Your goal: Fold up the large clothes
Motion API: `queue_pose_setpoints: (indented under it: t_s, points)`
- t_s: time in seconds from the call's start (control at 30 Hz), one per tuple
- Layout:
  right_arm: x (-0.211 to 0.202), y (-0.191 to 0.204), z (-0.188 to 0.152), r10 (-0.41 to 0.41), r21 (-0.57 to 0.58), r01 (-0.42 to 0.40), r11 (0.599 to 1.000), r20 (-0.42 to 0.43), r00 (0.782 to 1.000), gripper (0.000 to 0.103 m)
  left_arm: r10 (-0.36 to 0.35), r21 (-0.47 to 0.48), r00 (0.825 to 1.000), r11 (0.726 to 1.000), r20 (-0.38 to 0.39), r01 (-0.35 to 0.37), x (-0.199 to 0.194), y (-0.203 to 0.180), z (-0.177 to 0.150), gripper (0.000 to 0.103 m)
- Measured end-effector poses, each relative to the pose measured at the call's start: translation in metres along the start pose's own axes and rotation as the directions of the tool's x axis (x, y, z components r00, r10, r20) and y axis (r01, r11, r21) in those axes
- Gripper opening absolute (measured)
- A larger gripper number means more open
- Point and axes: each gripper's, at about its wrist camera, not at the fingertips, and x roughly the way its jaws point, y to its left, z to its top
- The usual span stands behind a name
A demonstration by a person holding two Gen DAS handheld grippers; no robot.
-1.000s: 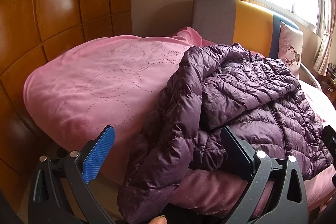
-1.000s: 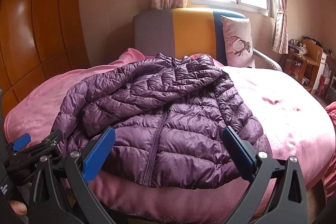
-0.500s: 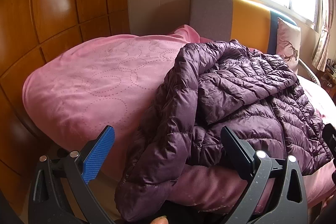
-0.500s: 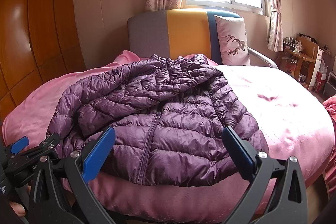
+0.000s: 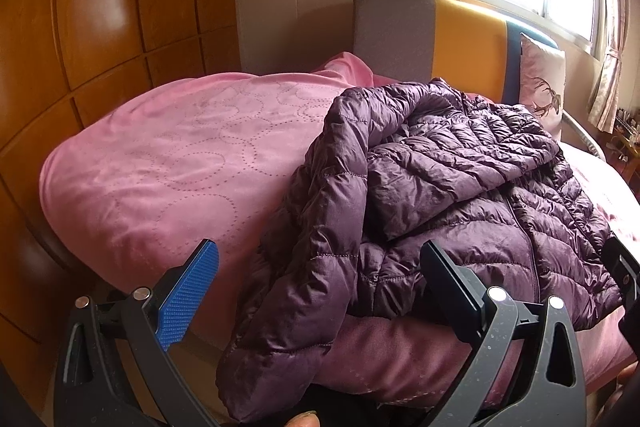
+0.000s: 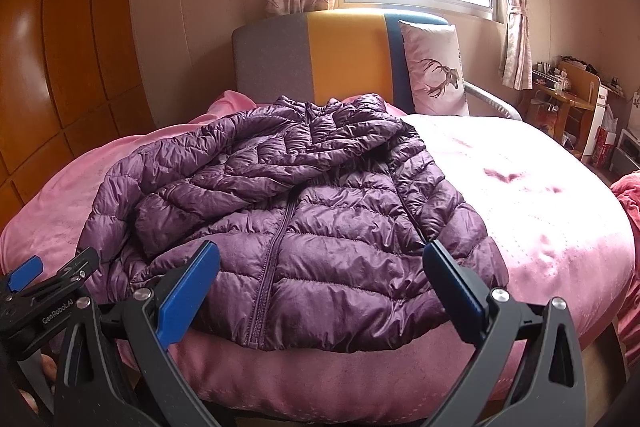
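One jacket (image 5: 460,195) sleeve droops off the bed (image 5: 168,171), cuff hidden.

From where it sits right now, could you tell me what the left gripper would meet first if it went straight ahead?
Most likely the purple jacket: its hanging sleeve lies between the open fingers of the left gripper, draped over the edge of the pink bed. Depth is unclear.

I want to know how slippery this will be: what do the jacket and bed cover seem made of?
Purple jacket: likely thin nylon or polyester shell over puffy fill, judging by its sheen, crinkles and quilted channels. Pink bed cover: soft matte plush, perhaps velvet-like, with shading where brushed and stitched dotted circles.
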Motion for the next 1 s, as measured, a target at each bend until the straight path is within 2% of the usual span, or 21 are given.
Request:
queue_pose_setpoints:
  t_s: [0.13,0.2,0.27,0.3,0.33,0.37,0.43,0.53,0.6,0.63,0.67,0.7,0.73,0.77,0.8,0.83,0.9,0.93,1.0]
  points:
    - [0.012,0.0,0.014,0.031,-0.005,-0.031,1.0,-0.007,1.0,0.101,-0.009,0.005,1.0,1.0,-0.002,0.009,0.003,0.008,0.002,0.1]
    - [0.024,0.005,0.025,0.097,-0.013,-0.097,0.995,-0.031,0.995,0.101,-0.022,0.015,1.0,1.0,0.004,0.022,0.004,0.014,0.004,0.1]
    - [0.04,0.016,0.037,0.21,-0.019,-0.212,0.977,-0.094,0.973,0.101,-0.071,0.029,0.997,0.997,0.017,0.07,0.001,0.021,0.004,0.1]
    - [0.05,0.025,0.044,0.285,-0.028,-0.291,0.956,-0.126,0.95,0.101,-0.092,0.041,0.995,0.995,0.024,0.091,0.0,0.022,0.004,0.1]
    - [0.056,0.032,0.048,0.32,-0.043,-0.329,0.943,-0.142,0.937,0.101,-0.109,0.055,0.994,0.993,0.028,0.108,-0.002,0.022,0.003,0.1]
    - [0.065,0.044,0.051,0.334,-0.081,-0.349,0.933,-0.161,0.929,0.101,-0.132,0.075,0.991,0.989,0.021,0.13,-0.002,0.021,0.002,0.1]
    - [0.083,0.07,0.055,0.325,-0.175,-0.356,0.918,-0.184,0.928,0.101,-0.169,0.097,0.986,0.981,-0.007,0.169,0.001,0.019,-0.002,0.1]
    - [0.118,0.11,0.054,0.314,-0.283,-0.379,0.881,-0.25,0.916,0.101,-0.183,0.109,0.982,0.976,-0.048,0.188,0.011,0.014,-0.007,0.099]
    - [0.143,0.135,0.047,0.285,-0.367,-0.391,0.844,-0.312,0.906,0.1,-0.209,0.111,0.971,0.969,-0.118,0.222,0.026,0.011,-0.01,0.08]
    - [0.158,0.147,0.04,0.25,-0.412,-0.382,0.827,-0.338,0.907,0.095,-0.219,0.11,0.966,0.966,-0.14,0.235,0.031,0.009,-0.011,0.06]
    - [0.169,0.153,0.035,0.237,-0.429,-0.393,0.813,-0.373,0.897,0.075,-0.258,0.108,0.948,0.954,-0.186,0.281,0.04,0.01,-0.012,0.047]
    - [0.18,0.158,0.029,0.235,-0.427,-0.422,0.8,-0.424,0.875,0.06,-0.287,0.104,0.935,0.944,-0.207,0.313,0.044,0.011,-0.011,0.042]
    - [0.182,0.158,0.029,0.23,-0.422,-0.418,0.804,-0.427,0.874,0.044,-0.307,0.096,0.928,0.938,-0.212,0.332,0.046,0.014,-0.009,0.035]
    - [0.178,0.154,0.032,0.234,-0.418,-0.41,0.81,-0.412,0.881,0.034,-0.329,0.081,0.923,0.933,-0.197,0.35,0.046,0.022,-0.003,0.032]
    - [0.173,0.149,0.037,0.25,-0.406,-0.417,0.813,-0.403,0.88,0.017,-0.348,0.072,0.92,0.928,-0.182,0.365,0.045,0.028,0.002,0.029]
    - [0.164,0.14,0.046,0.275,-0.375,-0.423,0.825,-0.387,0.88,0.011,-0.364,0.059,0.917,0.924,-0.166,0.377,0.044,0.034,0.008,0.024]
    - [0.145,0.12,0.065,0.307,-0.332,-0.416,0.847,-0.334,0.891,0.01,-0.385,0.027,0.911,0.919,-0.146,0.393,0.048,0.05,0.024,0.024]
    - [0.134,0.103,0.078,0.316,-0.311,-0.4,0.862,-0.286,0.905,0.009,-0.387,0.02,0.912,0.919,-0.137,0.393,0.049,0.056,0.032,0.024]
    - [0.119,0.072,0.1,0.312,-0.268,-0.363,0.893,-0.214,0.926,0.009,-0.361,0.014,0.926,0.931,-0.108,0.364,0.053,0.068,0.049,0.024]
